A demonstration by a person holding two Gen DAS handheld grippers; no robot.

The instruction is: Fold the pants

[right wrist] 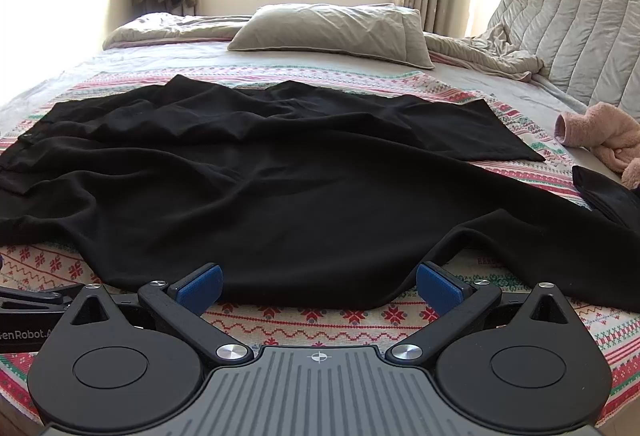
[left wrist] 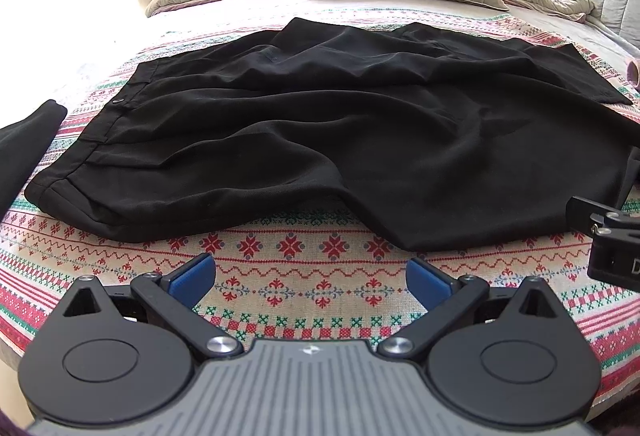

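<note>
Black pants (right wrist: 304, 172) lie flat before both low, level, spread-jawed grippers.

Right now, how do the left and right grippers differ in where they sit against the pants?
The right gripper has the black pants edge lying between its open jaws; the left gripper has only the patterned blanket between its jaws, short of the cloth. The left faces the waistband end, the right the leg section. Both are open, holding nothing, low over the bed.
</note>
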